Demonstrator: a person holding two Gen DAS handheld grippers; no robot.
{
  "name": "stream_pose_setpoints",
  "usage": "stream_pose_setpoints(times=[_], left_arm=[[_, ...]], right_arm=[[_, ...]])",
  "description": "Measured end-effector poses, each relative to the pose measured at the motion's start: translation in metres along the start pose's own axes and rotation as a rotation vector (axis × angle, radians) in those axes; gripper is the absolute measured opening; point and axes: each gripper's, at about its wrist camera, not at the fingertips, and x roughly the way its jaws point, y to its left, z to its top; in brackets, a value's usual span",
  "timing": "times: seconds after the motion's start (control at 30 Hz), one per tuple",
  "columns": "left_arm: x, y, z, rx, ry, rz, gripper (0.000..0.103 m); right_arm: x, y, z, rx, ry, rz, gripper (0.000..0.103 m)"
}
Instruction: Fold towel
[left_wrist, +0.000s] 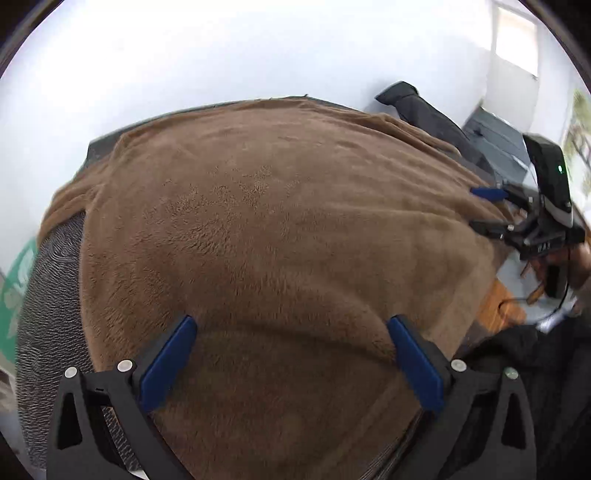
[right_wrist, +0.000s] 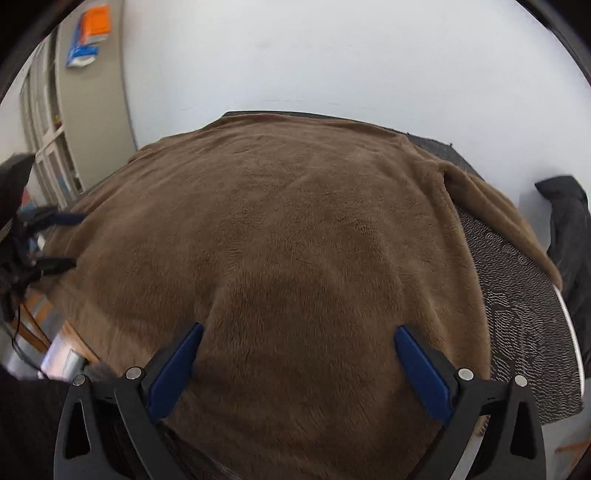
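A brown fleecy towel (left_wrist: 280, 229) (right_wrist: 280, 236) lies spread flat over a table with a dark grey patterned cover (left_wrist: 51, 295) (right_wrist: 517, 295). Its far left corner is turned over in a fold (left_wrist: 70, 199) (right_wrist: 491, 199). My left gripper (left_wrist: 291, 326) hovers open over the near edge of the towel, nothing between its blue pads (left_wrist: 170, 362). My right gripper (right_wrist: 299, 330) is also open above the towel's near edge, pads (right_wrist: 424, 373) wide apart. Each gripper shows in the other's view, open at the towel's side edge: the right gripper (left_wrist: 487, 208) and the left gripper (right_wrist: 62, 240).
A dark garment (left_wrist: 417, 107) (right_wrist: 569, 221) lies past the table's far corner against the white wall. A glass-fronted cabinet (right_wrist: 48, 147) stands to the left in the right wrist view. Wooden furniture and cables (left_wrist: 502, 306) sit below the table's edge.
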Motion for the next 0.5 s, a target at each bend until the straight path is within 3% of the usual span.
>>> stream_pose_setpoints(times=[0.17, 0.3, 0.43, 0.5], left_arm=[[-0.006, -0.002, -0.008, 0.081, 0.022, 0.002, 0.103], [-0.008, -0.002, 0.006, 0.133, 0.083, -0.015, 0.103], [-0.01, -0.011, 0.046, 0.148, 0.01, -0.004, 0.103], [-0.002, -0.014, 0.07, 0.123, -0.026, 0.02, 0.103]], right_arm=[[-0.008, 0.001, -0.008, 0.01, -0.009, -0.019, 0.103], [-0.017, -0.009, 0.012, 0.069, 0.011, 0.067, 0.103], [-0.03, -0.02, 0.059, 0.133, -0.12, 0.07, 0.103], [-0.016, -0.017, 0.084, 0.114, -0.105, 0.039, 0.103]])
